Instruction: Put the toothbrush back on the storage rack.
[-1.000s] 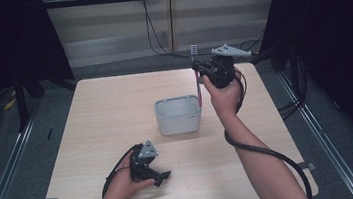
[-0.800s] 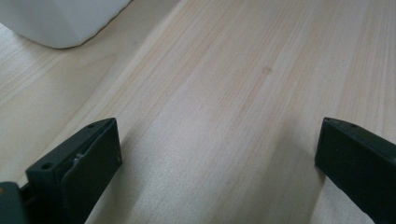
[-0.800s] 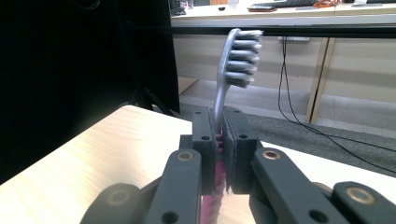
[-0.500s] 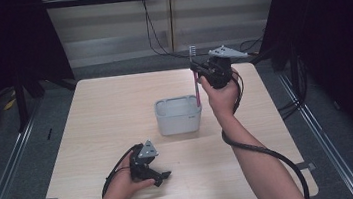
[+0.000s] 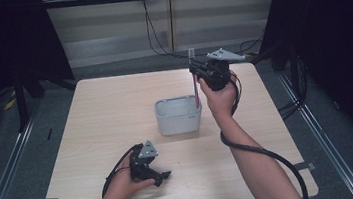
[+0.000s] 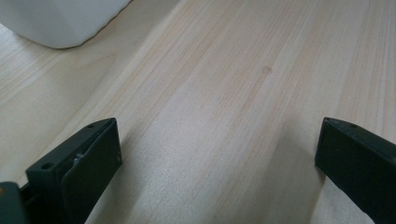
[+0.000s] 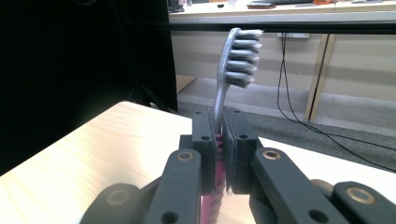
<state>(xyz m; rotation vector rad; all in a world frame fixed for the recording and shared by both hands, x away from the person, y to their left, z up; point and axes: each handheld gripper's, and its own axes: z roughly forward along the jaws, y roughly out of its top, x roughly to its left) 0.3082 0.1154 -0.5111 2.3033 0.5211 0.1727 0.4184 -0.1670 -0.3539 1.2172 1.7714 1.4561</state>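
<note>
A toothbrush [image 5: 194, 77] is held upright by the right gripper [image 5: 200, 72], bristle head up and pink handle end hanging over the right-hand compartment of a white holder [image 5: 178, 115] at the middle of the wooden table [image 5: 105, 112]. The upright pose is judged to suit lowering the handle into that compartment; whether the tip is already inside cannot be told. The left gripper [image 5: 159, 176] is rested on the table near the front edge, well apart from the holder, seemingly kept out of the way.

In the right gripper view, the jaws are seen pressed flat against the grey neck of the toothbrush [image 7: 233, 70], with bristles facing right, a detail too small in the high view. In the left gripper view, the jaws are seen spread wide with bare wood between them and a corner of the holder [image 6: 60, 23] beyond.
</note>
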